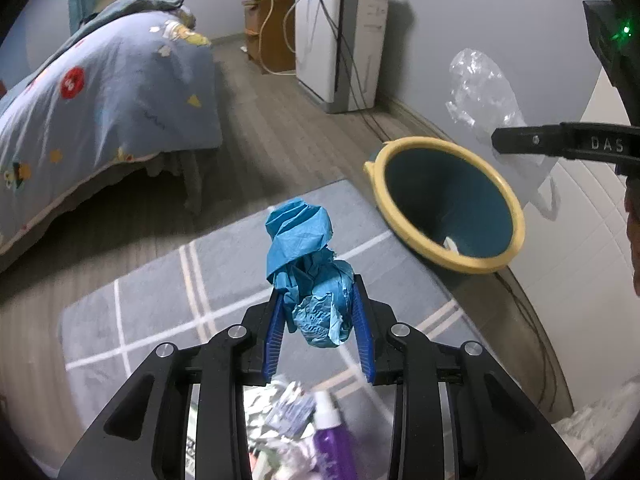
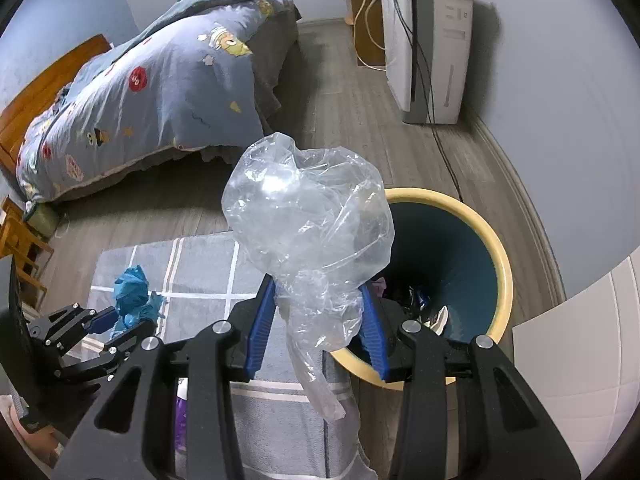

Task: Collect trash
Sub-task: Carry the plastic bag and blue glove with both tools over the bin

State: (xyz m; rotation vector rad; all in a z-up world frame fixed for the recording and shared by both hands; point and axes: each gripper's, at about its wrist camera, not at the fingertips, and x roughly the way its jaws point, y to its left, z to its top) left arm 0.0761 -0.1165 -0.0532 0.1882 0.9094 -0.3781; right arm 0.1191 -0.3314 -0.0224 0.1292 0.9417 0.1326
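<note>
my left claw point(image 1: 318, 304) is clamped on a crumpled blue paper wad point(image 1: 308, 256), held above the grey rug point(image 1: 160, 280) just beside the yellow-rimmed bin point(image 1: 448, 204). my right claw point(image 2: 320, 312) pinches a clear plastic bag point(image 2: 308, 216) near the bin's rim, with trash already lying inside the bin.

Both wrist views look steeply down, sharing the bin point(image 1: 448, 204).
</note>
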